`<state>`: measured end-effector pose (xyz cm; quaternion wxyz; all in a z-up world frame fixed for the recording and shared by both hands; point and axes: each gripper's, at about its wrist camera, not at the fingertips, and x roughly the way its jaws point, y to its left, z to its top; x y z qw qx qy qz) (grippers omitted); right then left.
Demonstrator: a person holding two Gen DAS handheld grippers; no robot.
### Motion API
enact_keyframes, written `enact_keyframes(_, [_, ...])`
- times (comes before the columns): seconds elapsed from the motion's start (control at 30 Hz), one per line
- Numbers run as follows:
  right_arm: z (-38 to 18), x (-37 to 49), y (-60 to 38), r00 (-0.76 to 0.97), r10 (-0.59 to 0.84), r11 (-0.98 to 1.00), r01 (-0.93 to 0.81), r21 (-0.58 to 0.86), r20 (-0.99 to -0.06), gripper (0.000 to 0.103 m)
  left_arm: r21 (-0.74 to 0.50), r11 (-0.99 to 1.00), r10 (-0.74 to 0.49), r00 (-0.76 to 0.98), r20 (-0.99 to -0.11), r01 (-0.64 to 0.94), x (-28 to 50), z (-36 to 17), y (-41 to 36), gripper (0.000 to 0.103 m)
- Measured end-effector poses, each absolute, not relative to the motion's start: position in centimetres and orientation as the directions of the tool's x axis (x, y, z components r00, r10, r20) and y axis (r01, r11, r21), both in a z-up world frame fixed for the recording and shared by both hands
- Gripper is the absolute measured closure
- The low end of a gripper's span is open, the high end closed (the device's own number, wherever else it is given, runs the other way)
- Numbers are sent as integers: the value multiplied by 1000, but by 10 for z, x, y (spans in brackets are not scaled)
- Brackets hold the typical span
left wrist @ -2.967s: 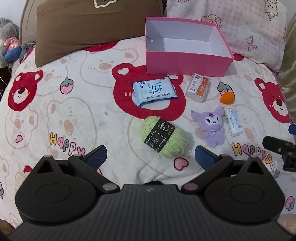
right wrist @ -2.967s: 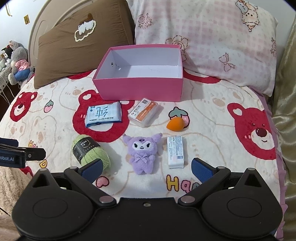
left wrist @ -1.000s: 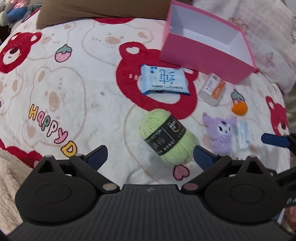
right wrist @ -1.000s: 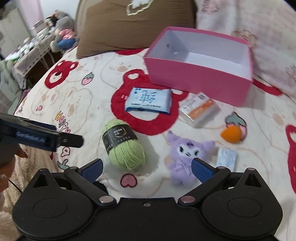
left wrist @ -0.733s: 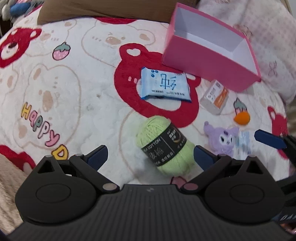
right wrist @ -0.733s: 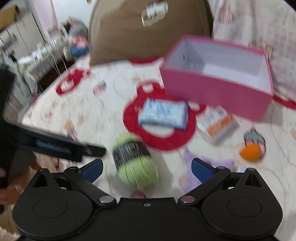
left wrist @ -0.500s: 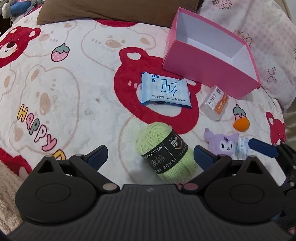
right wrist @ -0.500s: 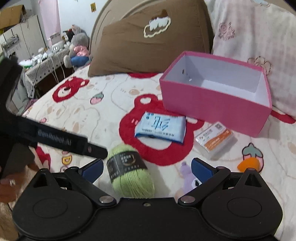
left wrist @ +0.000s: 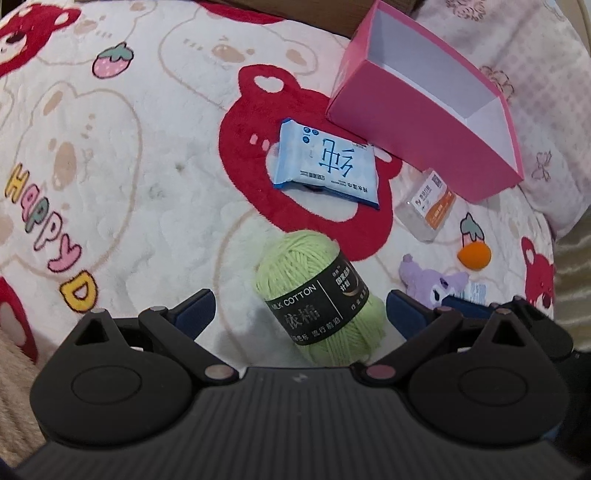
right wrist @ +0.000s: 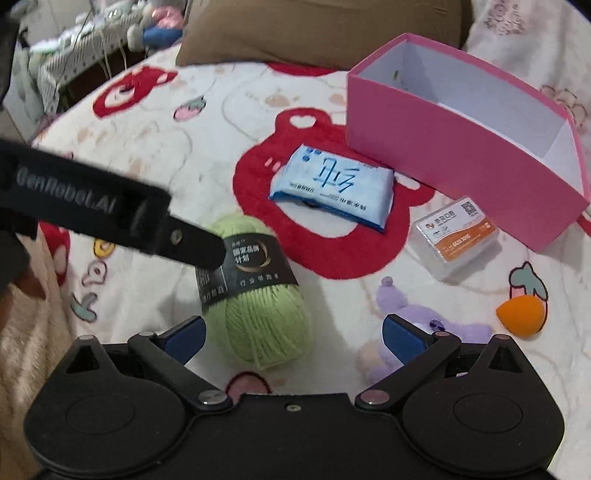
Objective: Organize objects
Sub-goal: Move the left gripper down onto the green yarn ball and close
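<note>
A green yarn ball (left wrist: 317, 299) with a black label lies on the bear-print bedspread (left wrist: 129, 184). My left gripper (left wrist: 300, 310) is open, and the yarn's near end sits between its blue fingertips. My right gripper (right wrist: 294, 338) is also open, low over the yarn ball (right wrist: 258, 295) and the purple plush (right wrist: 424, 317). In the right wrist view a black finger (right wrist: 184, 243) of the left gripper reaches over the yarn's label. An open pink box (left wrist: 424, 122) stands behind, and I can see nothing in it.
A blue tissue pack (left wrist: 327, 166), a clear card box (left wrist: 428, 203), an orange sponge (left wrist: 474, 254) and a small white packet (left wrist: 474, 291) lie in front of the box. A brown pillow (right wrist: 314, 29) and a pink pillow (left wrist: 535, 55) sit behind.
Both grippers have moved down and closer to the yarn ball. The yarn now lies between the left fingertips. Both stay open.
</note>
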<state>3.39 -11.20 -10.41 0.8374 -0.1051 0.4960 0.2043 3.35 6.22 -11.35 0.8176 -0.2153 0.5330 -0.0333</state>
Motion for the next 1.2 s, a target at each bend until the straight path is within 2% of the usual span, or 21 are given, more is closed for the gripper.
enact_keyframes(0.2, [-110,29,-104,418,249,868,-497,9,-874,0,-431,880,-311,445,-840,-198,33,-124,64,3])
enact_keyframes(0.27, [-109,23,-107,464,328,848,-529,40,-823,1,-436,877,-307,462,-832,-202,31,-126,63,3])
enact_keyframes(0.5, [-126,23,-112,529,371,843,-536,38,-763,7,-510,821,-340,498,-798,-257,27,-139,66,6])
enact_keyframes(0.67, [-133,31,-114,525,382,843,-535,54,-761,12,-502,824,-343,473,-811,-263,29,-151,62,25])
enact_keyframes(0.83, [-142,27,-112,500,403,832,-549,79,-766,15,-521,822,-360,499,-788,-231,27,-158,55,34])
enact_keyframes(0.97, [-152,26,-113,491,417,830,-549,100,-765,19,-514,832,-343,534,-772,-208,24,-161,49,35])
enact_keyframes(1.03, [-155,28,-114,476,437,827,-547,133,-763,29,-515,831,-340,541,-770,-210,24,-163,49,35])
enact_keyframes(1.2, [-156,26,-109,474,435,826,-547,131,-765,32,-540,811,-350,552,-757,-227,22,-169,51,39])
